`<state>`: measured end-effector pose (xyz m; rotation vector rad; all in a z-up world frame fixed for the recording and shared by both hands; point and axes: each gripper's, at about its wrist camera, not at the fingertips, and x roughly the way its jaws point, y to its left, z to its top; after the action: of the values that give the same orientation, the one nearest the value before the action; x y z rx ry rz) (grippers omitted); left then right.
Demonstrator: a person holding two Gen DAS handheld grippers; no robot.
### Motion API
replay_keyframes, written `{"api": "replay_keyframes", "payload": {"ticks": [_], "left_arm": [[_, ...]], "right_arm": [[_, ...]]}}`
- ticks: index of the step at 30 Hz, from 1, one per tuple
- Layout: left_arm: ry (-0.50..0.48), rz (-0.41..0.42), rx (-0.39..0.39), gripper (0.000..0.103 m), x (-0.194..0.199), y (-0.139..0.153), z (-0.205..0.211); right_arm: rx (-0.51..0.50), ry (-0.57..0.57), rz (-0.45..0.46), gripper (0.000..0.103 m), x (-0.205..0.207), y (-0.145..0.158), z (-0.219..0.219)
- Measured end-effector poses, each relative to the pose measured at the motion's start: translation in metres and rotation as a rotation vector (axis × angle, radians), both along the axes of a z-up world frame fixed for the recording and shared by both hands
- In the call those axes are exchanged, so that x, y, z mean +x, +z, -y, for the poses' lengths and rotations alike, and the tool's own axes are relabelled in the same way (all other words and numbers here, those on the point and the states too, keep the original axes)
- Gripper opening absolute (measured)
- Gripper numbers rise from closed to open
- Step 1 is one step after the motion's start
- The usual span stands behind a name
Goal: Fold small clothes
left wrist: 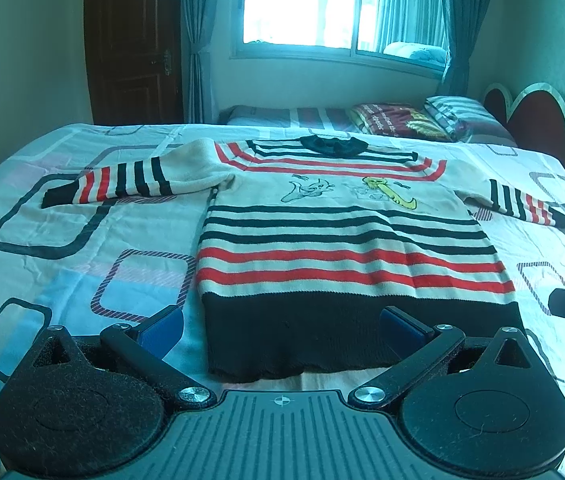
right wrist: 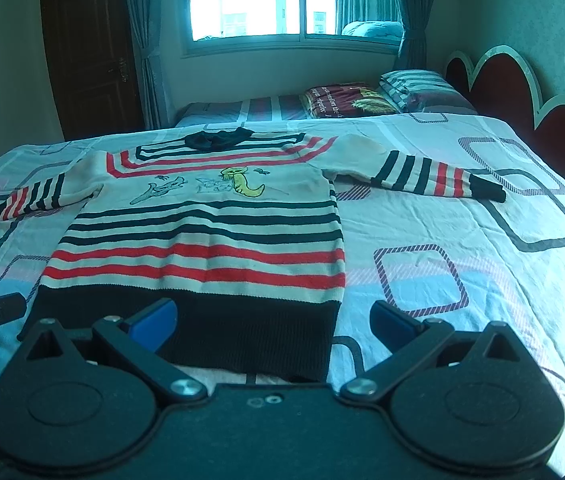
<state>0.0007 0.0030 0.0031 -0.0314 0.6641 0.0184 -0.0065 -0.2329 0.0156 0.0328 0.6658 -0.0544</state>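
striped sweater (left wrist: 346, 248) flat on bedsheet (left wrist: 82, 264) — both tongs wide, empty

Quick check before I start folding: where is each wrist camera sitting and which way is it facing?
Left wrist: low at the sweater's hem, facing the window; open left gripper straddles its left corner.
Right wrist: same direction, further right; open right gripper straddles the right corner.
Shared: sweater, bed, window.

Bare bedsheet (right wrist: 462, 216) flanking flat sweater (right wrist: 202, 240)
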Motion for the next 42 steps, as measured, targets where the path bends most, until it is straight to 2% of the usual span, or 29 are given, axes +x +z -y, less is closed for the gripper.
{"api": "replay_keyframes", "payload": {"ticks": [42], "left_arm": [[-0.010, 0.018, 0.011, 0.103, 0.0012, 0.0041, 0.0013]], "right_arm": [[0.000, 0.007, 0.008, 0.102, 0.0018, 0.0027, -0.0016]]}}
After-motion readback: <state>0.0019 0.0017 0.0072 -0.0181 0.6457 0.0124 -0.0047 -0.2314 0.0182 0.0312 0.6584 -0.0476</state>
